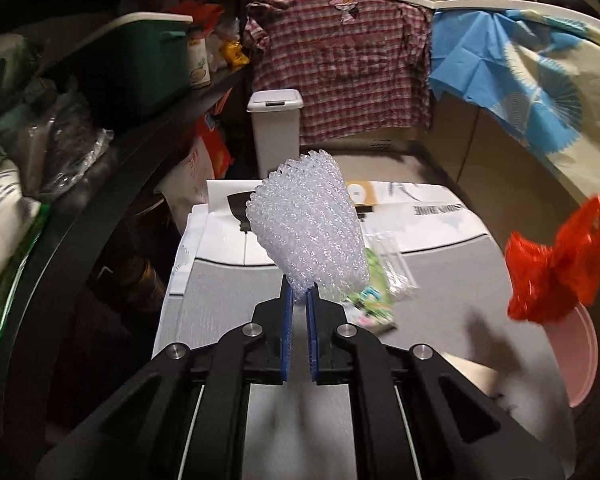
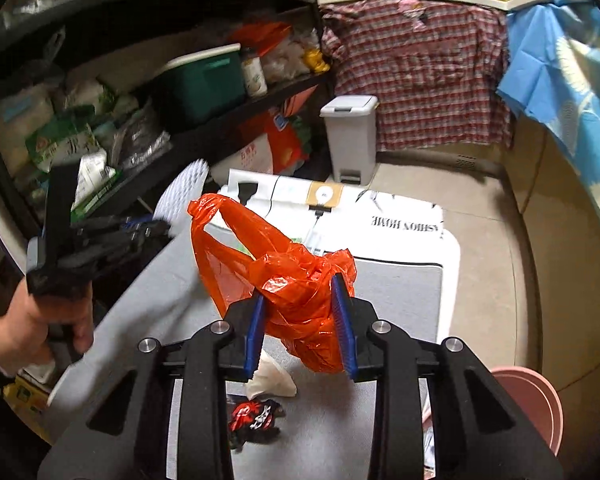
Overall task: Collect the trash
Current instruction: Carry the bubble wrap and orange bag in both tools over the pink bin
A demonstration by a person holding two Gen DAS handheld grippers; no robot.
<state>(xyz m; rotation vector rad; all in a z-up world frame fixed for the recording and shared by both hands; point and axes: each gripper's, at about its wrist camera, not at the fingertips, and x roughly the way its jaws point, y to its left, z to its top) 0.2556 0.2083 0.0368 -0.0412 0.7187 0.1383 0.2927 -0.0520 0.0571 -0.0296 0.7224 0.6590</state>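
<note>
My left gripper (image 1: pixel 299 300) is shut on the lower end of a white foam fruit net (image 1: pixel 308 220), which stands up above a grey table (image 1: pixel 228 320). The right wrist view catches that gripper (image 2: pixel 156 228) blurred at the left, a hand on its handle, with the net (image 2: pixel 184 188) at its tip. Crumpled between the blue pads of my right gripper (image 2: pixel 300 308) is an orange plastic bag (image 2: pixel 292 284), held clear of the table (image 2: pixel 400 300); it also shows in the left wrist view (image 1: pixel 556 272). A white tissue (image 2: pixel 270 380) and a red-black wrapper (image 2: pixel 252 420) lie below. Clear and green wrappers (image 1: pixel 376 280) lie beyond the net.
A grey lidded pedal bin (image 2: pixel 350 140) stands on the floor beyond the table, by a plaid shirt (image 2: pixel 416 76). Dark shelves (image 2: pixel 148 92) full of bags and a green box run along the left. A pink basin (image 2: pixel 528 400) sits at the right. Printed paper (image 2: pixel 380 216) covers the table's far end.
</note>
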